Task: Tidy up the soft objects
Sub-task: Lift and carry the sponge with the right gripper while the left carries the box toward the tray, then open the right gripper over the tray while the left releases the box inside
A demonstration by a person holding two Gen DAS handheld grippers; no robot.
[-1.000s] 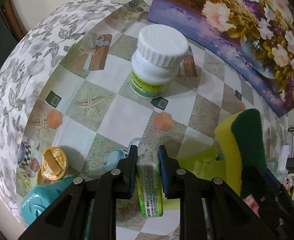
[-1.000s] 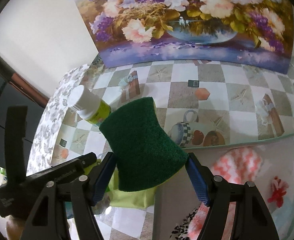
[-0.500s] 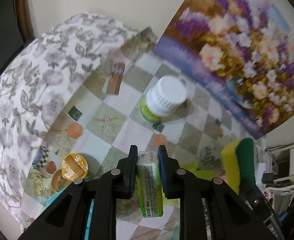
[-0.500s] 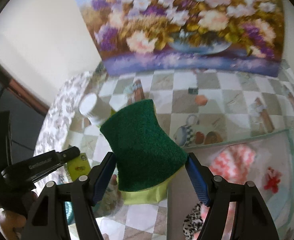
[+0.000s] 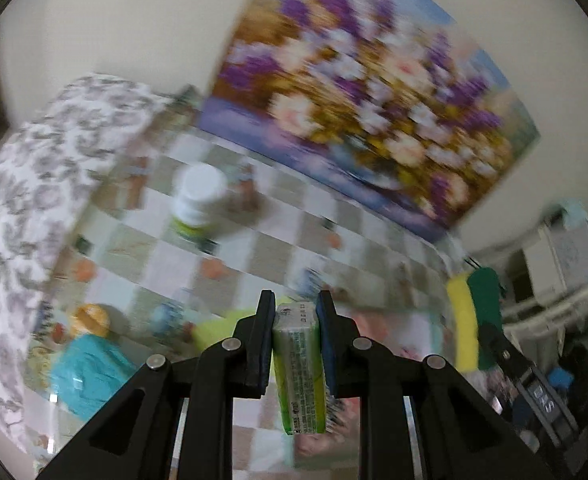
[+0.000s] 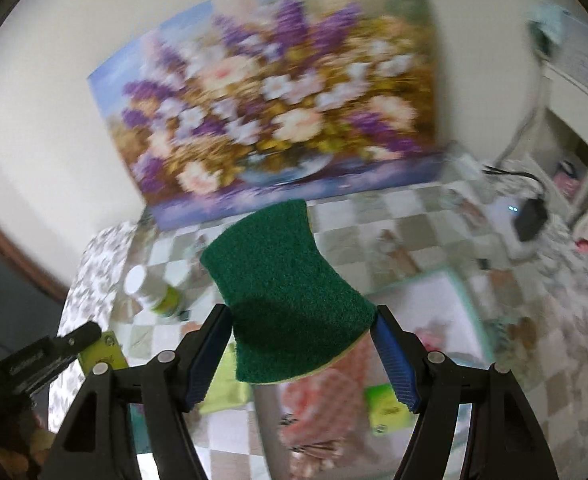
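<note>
While blurred, clear bin (image 6: 463, 300) at 4 o'clock holds pink cloth (image 6: 325, 396), green pack (image 6: 385, 406). Left gripper (image 5: 295, 320) jaws clamp tissue pack (image 5: 298, 376); right gripper (image 6: 301, 356) jaws wide, gripping sponge (image 6: 282, 296). White bottle (image 5: 198, 200) at 11 o'clock on counter (image 5: 278, 248).

Each camera sat just behind its own claw and looked forward and steeply down along the fingers at the checkered surface (image 5: 278, 256), from well above it. The left view faced the flower painting (image 5: 365, 120) from its left end, the right view faced it head-on. Both shared the painting, the white-capped bottle (image 5: 198, 200) and the surface, and each caught the other claw at its edge.
</note>
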